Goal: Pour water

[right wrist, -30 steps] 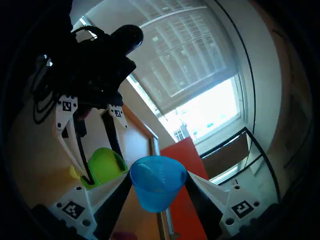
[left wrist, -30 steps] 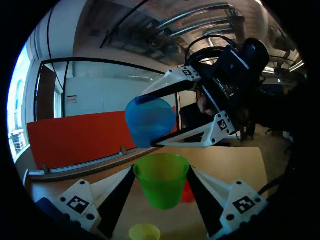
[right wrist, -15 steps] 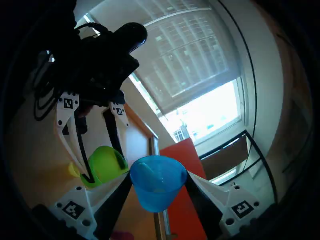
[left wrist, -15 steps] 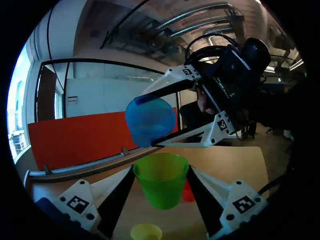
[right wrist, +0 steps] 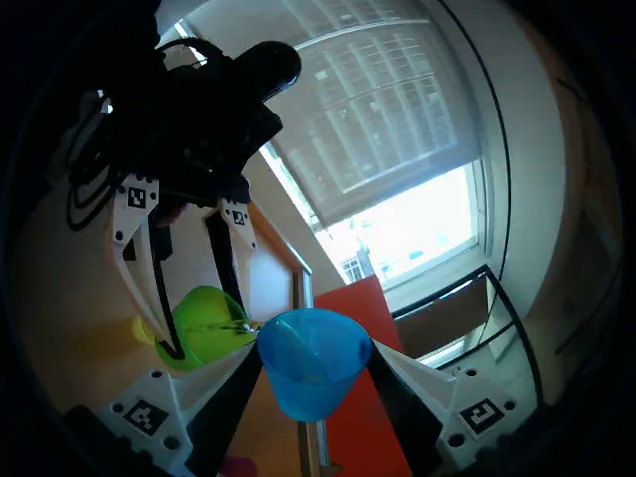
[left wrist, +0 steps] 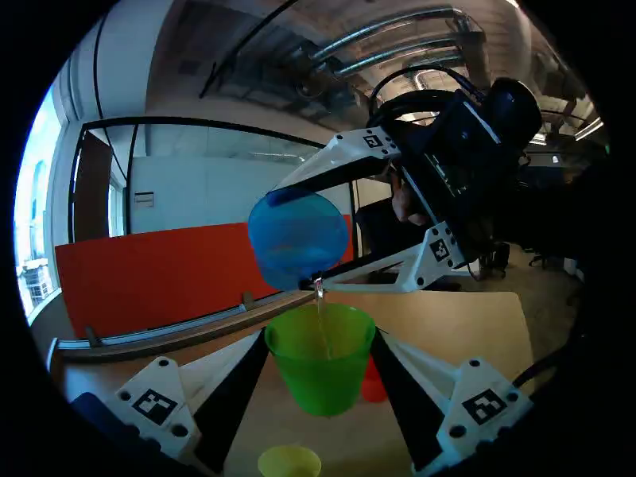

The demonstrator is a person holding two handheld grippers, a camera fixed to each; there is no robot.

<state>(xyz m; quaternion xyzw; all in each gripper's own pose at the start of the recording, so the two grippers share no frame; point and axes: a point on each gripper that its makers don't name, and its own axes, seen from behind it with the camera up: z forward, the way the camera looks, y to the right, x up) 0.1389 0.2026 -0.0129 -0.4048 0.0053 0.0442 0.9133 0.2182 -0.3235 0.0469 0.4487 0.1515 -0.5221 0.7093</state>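
In the left gripper view, the left gripper (left wrist: 320,343) has its jaws clamped on an upright green cup (left wrist: 322,385) above the desk (left wrist: 465,322). Farther off, the right gripper (left wrist: 291,240) has its jaws clamped on a blue cup (left wrist: 300,230) tipped on its side, with its lip just above the green rim. A thin stream of water (left wrist: 320,310) falls into the green cup. A yellow cup (left wrist: 288,461) stands on the desk below.

In the right gripper view, the blue cup sits between the right jaws, and water runs from its rim toward the green cup just beside it.

To pour well, I judge the tilt should increase slowly with the lip centred over the green mouth, while the left hand holds the green cup level.
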